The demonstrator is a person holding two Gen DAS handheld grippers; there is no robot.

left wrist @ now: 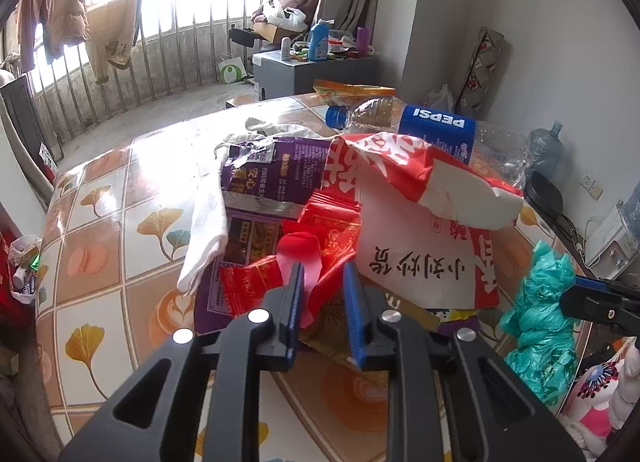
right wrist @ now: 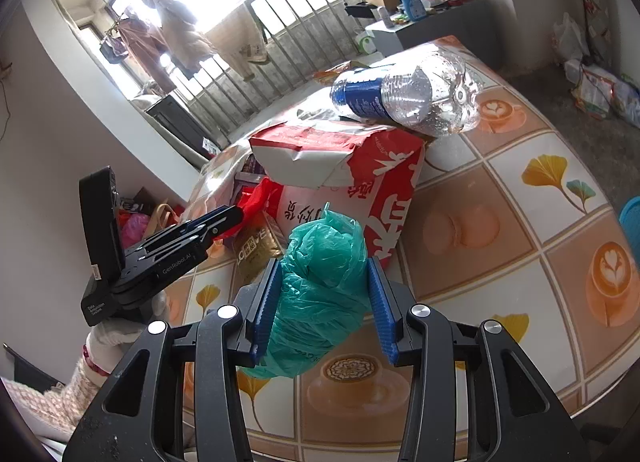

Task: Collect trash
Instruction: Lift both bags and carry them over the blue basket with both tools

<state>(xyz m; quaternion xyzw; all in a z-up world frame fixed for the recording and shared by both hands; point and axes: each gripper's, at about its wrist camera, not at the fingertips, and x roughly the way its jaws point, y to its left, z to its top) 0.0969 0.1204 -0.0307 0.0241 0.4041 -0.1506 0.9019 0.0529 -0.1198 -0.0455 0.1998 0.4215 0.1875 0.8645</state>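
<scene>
A pile of trash lies on the tiled table (left wrist: 100, 246): a red-and-white paper bag (left wrist: 424, 221), a purple wrapper (left wrist: 272, 177), a red plastic wrapper (left wrist: 320, 246), a white cloth (left wrist: 208, 229) and an empty Pepsi bottle (left wrist: 436, 129). My left gripper (left wrist: 324, 290) is closed on the red plastic wrapper; it also shows from the side in the right wrist view (right wrist: 228, 221). My right gripper (right wrist: 324, 294) is shut on a crumpled green plastic bag (right wrist: 320, 290), held above the table; the bag shows at the right in the left wrist view (left wrist: 540, 314).
The Pepsi bottle (right wrist: 404, 97) rests on top of the paper bag (right wrist: 360, 181). A gold packet (right wrist: 256, 250) lies under the pile. A grey cabinet (left wrist: 312, 73) with bottles stands beyond the table. A balcony railing (left wrist: 160, 41) is behind. A blue container's edge (right wrist: 632, 221) sits at right.
</scene>
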